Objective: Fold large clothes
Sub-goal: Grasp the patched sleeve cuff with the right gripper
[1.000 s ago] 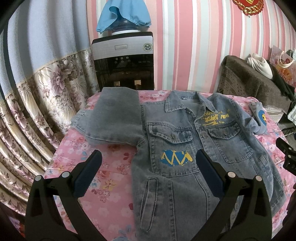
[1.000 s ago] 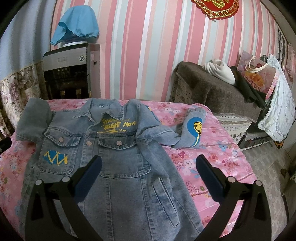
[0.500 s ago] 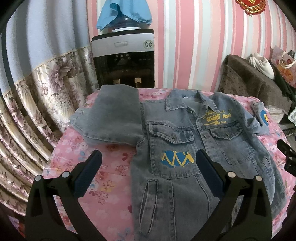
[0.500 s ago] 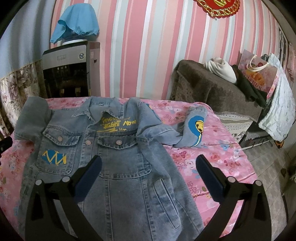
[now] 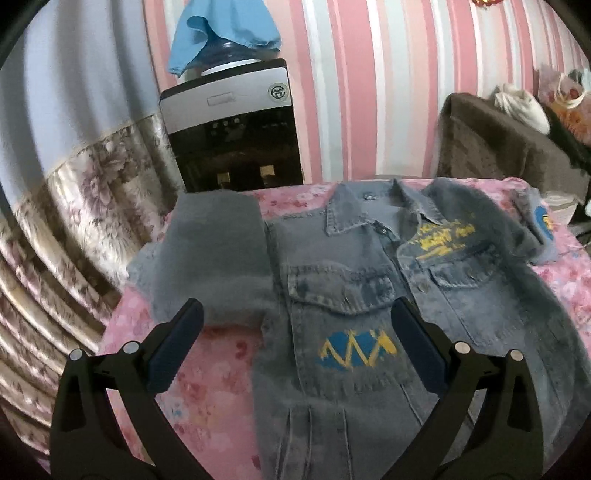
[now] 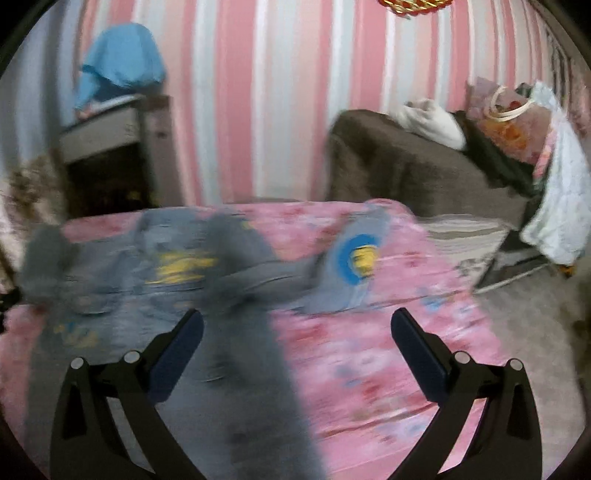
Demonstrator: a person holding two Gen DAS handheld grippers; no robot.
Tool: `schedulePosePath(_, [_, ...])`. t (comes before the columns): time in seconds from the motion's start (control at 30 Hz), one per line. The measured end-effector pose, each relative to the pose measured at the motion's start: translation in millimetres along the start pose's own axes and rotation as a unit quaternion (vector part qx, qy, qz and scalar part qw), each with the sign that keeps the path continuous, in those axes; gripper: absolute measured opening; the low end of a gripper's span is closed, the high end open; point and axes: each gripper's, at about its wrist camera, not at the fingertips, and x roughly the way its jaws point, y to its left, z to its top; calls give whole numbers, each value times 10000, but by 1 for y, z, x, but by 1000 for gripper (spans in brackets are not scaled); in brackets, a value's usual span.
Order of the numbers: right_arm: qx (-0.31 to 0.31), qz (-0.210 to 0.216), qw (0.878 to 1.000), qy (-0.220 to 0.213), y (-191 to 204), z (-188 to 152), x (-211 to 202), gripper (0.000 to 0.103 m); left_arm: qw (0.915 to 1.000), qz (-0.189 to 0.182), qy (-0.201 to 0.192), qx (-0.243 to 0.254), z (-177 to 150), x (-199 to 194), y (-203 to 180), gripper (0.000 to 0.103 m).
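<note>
A home room — striped pink wallpaper [image 5: 369, 92], floral curtain [image 5: 74, 206], water dispenser [image 5: 232, 125].

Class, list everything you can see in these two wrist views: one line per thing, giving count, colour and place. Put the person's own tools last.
denim jacket: one, grey-blue with yellow and blue prints, spread front-up on the bed
bedspread: one, pink floral, under the jacket
water dispenser: one, black and silver, against the wall behind the bed
blue cloth: one, draped over the dispenser's bottle
curtain: one, pale blue with a floral band, left of the bed
brown-covered furniture: one, right of the bed, with bags and cloths piled on it
striped wall: pink and white
left tool: black, open, above the jacket
right tool: black, open, above the bed
</note>
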Motion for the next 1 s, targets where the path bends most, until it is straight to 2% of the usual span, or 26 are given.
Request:
schedulePosePath(0.13, [-50,-103,9999,35,-27,29,32,102,9998,-33,168,59,24,31,-3,100])
schedulePosePath(0.27, [-158,-130,9993,328,-34,50,78,102,9990,-125,242,351,45,57,-18,100])
schedulePosePath(0.37, [-286,-175,9974,639,-33,62,126,101,9963,16,586,631,62,88,-34,100])
schedulePosePath(0.43, [-421,-217,9953,849,-32,68,156,99,9958,-56,635,659,67,100,-39,100])
schedulePosePath(0.47, [-505,-240,9937,974,-30,71,174,95,9958,-107,668,620,70,108,-41,100])
schedulePosePath(0.53, [-598,-292,9908,1181,-30,74,199,73,9953,-254,715,593,74,116,-44,100])
schedulePosePath(0.6, [-676,-369,9871,1401,-31,76,222,68,9950,-381,755,529,77,123,-45,100])
schedulePosePath(0.7, [-820,-600,9766,1897,-37,77,258,67,9947,-498,769,475,79,130,-47,100])
schedulePosePath(0.73, [-915,-638,9739,1978,-37,75,265,57,9946,-527,772,452,79,132,-46,100])
schedulePosePath(0.77, [-1036,-660,9708,2061,-37,73,271,42,9944,-574,783,420,78,134,-46,100])
schedulePosePath(0.8, [-1068,-606,9696,2119,-40,72,274,20,9942,-603,796,405,78,135,-47,100])
schedulePosePath(0.87, [-497,-267,9788,1971,-65,76,268,10,9940,-615,824,376,76,136,-47,100])
schedulePosePath(0.9, [-156,-243,9848,1710,-85,80,255,9,9940,-587,844,379,76,136,-46,100])
schedulePosePath(1.0, [556,-297,9917,1124,-138,87,216,7,9944,-570,813,364,76,132,-43,100])
